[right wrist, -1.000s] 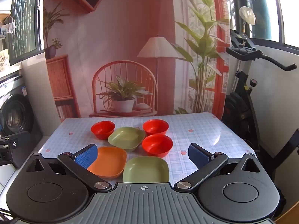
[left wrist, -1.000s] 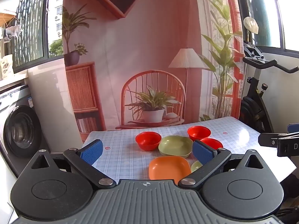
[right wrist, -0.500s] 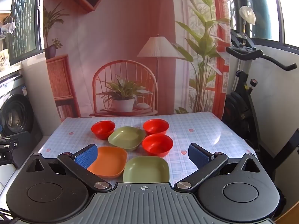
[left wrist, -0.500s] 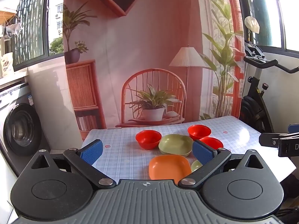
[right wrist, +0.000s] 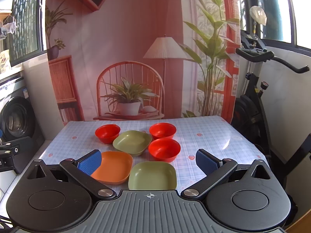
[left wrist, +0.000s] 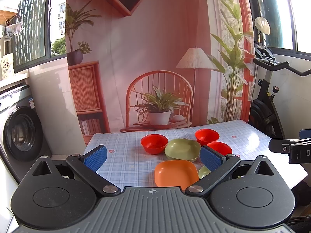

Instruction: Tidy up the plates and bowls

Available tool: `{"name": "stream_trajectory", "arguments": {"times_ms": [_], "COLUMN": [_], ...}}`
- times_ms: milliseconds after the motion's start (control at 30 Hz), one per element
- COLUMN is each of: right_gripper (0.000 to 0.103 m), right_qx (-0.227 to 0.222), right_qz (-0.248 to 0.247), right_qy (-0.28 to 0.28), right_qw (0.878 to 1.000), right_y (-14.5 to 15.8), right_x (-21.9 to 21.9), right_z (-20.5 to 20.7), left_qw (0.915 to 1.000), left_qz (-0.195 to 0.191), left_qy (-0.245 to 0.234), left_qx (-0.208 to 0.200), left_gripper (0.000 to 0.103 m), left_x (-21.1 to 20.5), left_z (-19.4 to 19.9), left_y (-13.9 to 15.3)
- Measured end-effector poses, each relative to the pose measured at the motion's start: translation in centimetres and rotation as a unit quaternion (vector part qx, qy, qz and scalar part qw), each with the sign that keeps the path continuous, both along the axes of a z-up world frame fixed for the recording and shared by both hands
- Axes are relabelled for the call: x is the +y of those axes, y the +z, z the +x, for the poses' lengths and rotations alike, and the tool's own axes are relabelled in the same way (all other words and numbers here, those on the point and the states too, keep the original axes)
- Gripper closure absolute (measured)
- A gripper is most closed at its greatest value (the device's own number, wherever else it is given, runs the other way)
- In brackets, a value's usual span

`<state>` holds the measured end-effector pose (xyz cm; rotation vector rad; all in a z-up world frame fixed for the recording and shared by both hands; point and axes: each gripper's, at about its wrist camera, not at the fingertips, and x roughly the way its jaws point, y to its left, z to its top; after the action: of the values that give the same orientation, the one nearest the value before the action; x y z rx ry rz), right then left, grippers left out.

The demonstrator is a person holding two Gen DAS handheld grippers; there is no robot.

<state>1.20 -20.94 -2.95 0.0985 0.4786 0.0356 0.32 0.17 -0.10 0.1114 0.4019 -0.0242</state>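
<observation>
On the checked tablecloth [right wrist: 204, 136] sit three red bowls: back left [right wrist: 107, 133], back right [right wrist: 162, 130], and front right [right wrist: 164, 149]. A green square plate [right wrist: 132, 142] lies among them, an orange square plate [right wrist: 114, 167] at the front left, and a second green plate [right wrist: 152, 175] at the front. My right gripper [right wrist: 148, 162] is open and empty, above the near plates. My left gripper [left wrist: 153, 156] is open and empty, before the orange plate [left wrist: 176, 172]; the red bowls [left wrist: 154, 143] and green plate [left wrist: 182, 151] lie beyond.
A washing machine [left wrist: 21, 132] stands left of the table. An exercise bike [right wrist: 258, 101] stands to the right. A printed backdrop [right wrist: 132, 58] hangs behind the table. The right gripper's side [left wrist: 291, 149] shows at the right edge of the left wrist view.
</observation>
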Motion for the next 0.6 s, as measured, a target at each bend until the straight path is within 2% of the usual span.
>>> {"name": "stream_trajectory", "arguments": {"times_ms": [600], "right_gripper": [0.0], "right_qx": [0.001], "right_qz": [0.0], "right_qy": [0.0], "right_qw": [1.0], "right_y": [-0.18], "right_x": [0.09], "right_z": [0.17], "left_qw": [1.0], "left_qz": [-0.002], "left_qy": [0.001], "left_qx": [0.001], "left_gripper": [0.0], "left_x": [0.06], "left_z": [0.02], "left_y": [0.06]}}
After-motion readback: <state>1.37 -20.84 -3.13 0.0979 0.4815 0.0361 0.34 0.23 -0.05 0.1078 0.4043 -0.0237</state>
